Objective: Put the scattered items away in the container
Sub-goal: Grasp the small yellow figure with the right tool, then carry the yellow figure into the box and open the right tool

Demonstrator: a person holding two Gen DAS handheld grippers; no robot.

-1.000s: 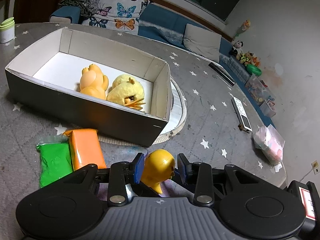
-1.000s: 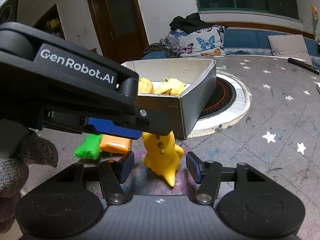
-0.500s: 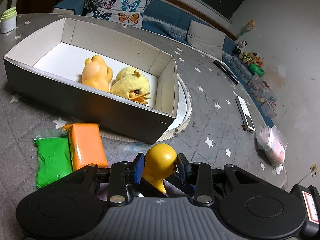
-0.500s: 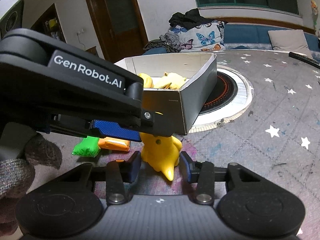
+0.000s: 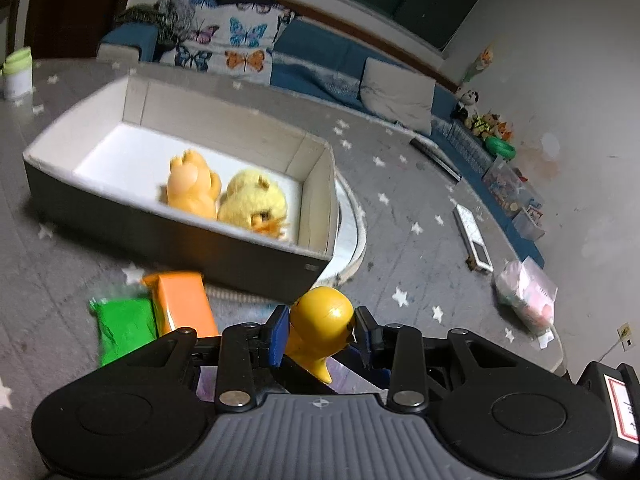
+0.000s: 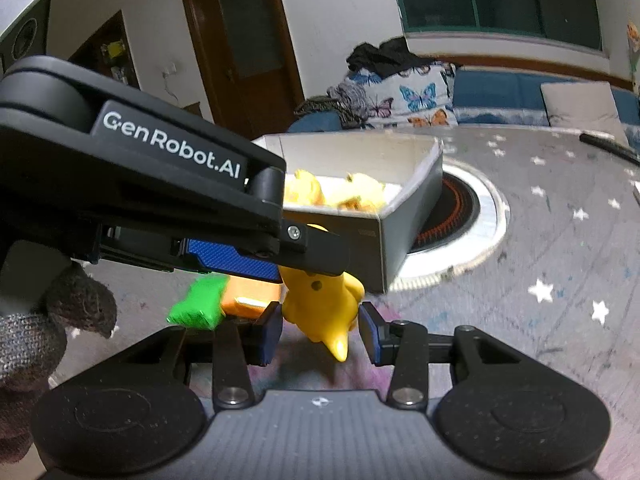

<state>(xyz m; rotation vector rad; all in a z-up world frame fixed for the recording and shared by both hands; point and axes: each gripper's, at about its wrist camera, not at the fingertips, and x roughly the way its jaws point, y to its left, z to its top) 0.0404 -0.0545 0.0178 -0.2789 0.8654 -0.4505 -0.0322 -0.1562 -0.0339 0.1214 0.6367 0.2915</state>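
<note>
My left gripper (image 5: 320, 330) is shut on the head of a yellow duck toy (image 5: 323, 326) and holds it above the table in front of the box. In the right wrist view the same duck (image 6: 320, 300) hangs from the left gripper between my right gripper's fingers (image 6: 318, 334), whose pads stand beside its body, slightly apart from it. The grey box with white inside (image 5: 180, 236) holds an orange toy (image 5: 192, 188) and a yellow plush chick (image 5: 254, 204). An orange block (image 5: 182, 304) and a green block (image 5: 124, 330) lie before the box.
A round induction cooker plate (image 6: 476, 216) sits under the box's right end. A white remote (image 5: 474, 240), a pink plastic bag (image 5: 526, 300) and a black remote (image 5: 438, 160) lie on the star-patterned table. A white-green jar (image 5: 16, 76) stands far left. A sofa runs behind.
My left gripper has lifted the duck off the table and risen. My right gripper closed in around the duck's body, then opened slightly.
</note>
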